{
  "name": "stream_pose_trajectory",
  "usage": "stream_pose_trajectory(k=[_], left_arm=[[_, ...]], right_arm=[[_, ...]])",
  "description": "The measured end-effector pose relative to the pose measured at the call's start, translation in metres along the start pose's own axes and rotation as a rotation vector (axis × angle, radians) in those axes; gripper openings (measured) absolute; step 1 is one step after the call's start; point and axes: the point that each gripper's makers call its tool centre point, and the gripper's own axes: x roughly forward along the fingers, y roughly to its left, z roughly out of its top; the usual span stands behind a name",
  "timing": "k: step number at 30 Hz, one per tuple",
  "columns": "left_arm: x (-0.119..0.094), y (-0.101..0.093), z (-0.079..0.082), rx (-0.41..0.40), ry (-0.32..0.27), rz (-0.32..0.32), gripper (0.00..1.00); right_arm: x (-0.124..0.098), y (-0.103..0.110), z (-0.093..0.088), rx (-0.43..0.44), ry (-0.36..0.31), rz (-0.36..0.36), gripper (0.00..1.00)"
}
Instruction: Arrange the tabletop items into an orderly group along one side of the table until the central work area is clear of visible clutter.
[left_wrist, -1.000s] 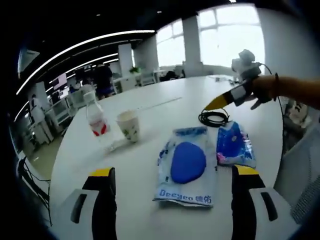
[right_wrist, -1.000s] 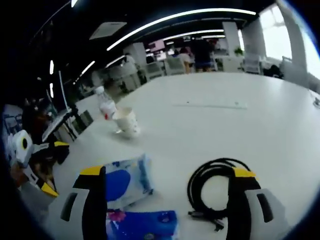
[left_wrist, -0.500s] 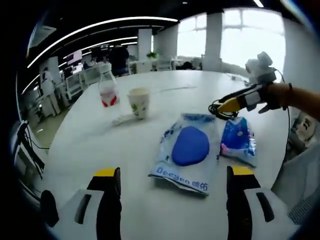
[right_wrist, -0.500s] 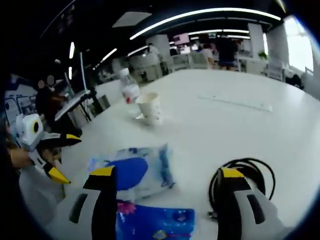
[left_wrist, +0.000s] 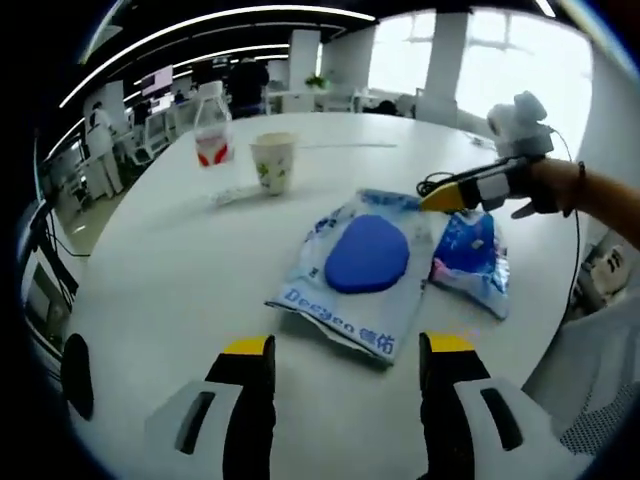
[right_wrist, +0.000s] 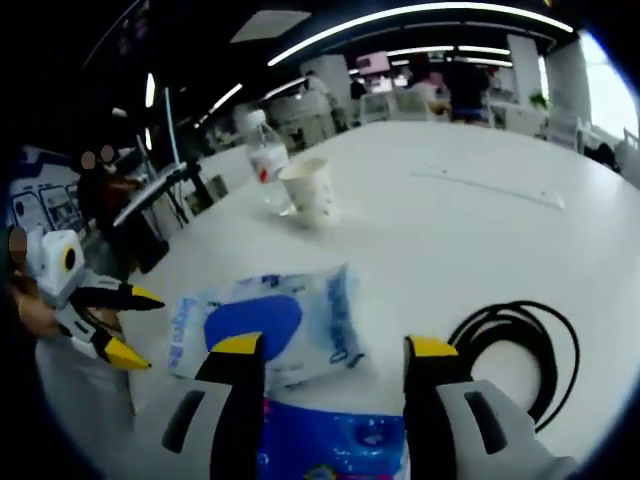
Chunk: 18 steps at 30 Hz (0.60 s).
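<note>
Left gripper view: left gripper (left_wrist: 345, 352), fingers (left_wrist: 250, 350) spread apart, holding nothing, poised over bare white surface (left_wrist: 160, 290) just short of the large wipes pack (left_wrist: 355, 270), the landmark here. Small blue pack (left_wrist: 470, 262) lies touching the wipes pack's far-right edge. Right gripper (left_wrist: 470, 190) hovers above that small pack, seemingly lining up to take it. Paper cup (left_wrist: 274, 162) and water bottle (left_wrist: 212, 130) stand upright beyond the wipes pack, close together, already forming a group at the far side.

Right gripper view: right gripper (right_wrist: 335, 350), fingers (right_wrist: 238, 348) parted and empty, directly over the small blue pack (right_wrist: 335, 450). Wipes pack (right_wrist: 265, 325) just beyond; coiled black cable (right_wrist: 515, 355) to its right, apart. Cup (right_wrist: 308, 190) and bottle (right_wrist: 264, 160) farther off. Left gripper (right_wrist: 100, 320) beside the wipes pack, fingers apart.
</note>
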Motion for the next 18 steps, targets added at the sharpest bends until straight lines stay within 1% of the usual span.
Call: stream_pose_trajectory(k=[1,4,6,8,11,14,15,16,18], left_arm=[[0.001,-0.004,-0.001,0.001,-0.002,-0.017,0.51],[0.001,-0.007,-0.002,-0.015,0.005,-0.029,0.49],[0.001,-0.008,0.000,-0.031,-0.006,-0.031,0.46],[0.001,-0.008,0.000,-0.043,-0.004,-0.039,0.44],[0.003,-0.008,-0.002,-0.071,-0.001,-0.046,0.42],[0.003,-0.010,-0.003,-0.095,-0.003,-0.057,0.34],[0.004,-0.010,-0.001,-0.105,-0.013,-0.055,0.32],[0.004,-0.012,0.000,-0.112,-0.019,-0.062,0.33],[0.005,-0.014,-0.004,-0.133,0.001,-0.074,0.33]], right_arm=[[0.001,0.000,-0.001,-0.001,0.002,0.000,0.48],[0.003,0.002,-0.005,-0.001,0.009,0.001,0.44],[0.004,0.002,-0.007,-0.017,0.015,0.000,0.42],[0.005,0.003,-0.007,-0.029,0.017,0.000,0.40],[0.007,0.001,-0.008,-0.061,0.022,-0.010,0.33],[0.007,-0.001,-0.009,-0.070,0.027,-0.017,0.29],[0.007,-0.001,-0.009,-0.075,0.026,-0.018,0.28],[0.007,-0.001,-0.009,-0.079,0.030,-0.018,0.27],[0.007,-0.002,-0.010,-0.092,0.038,-0.018,0.22]])
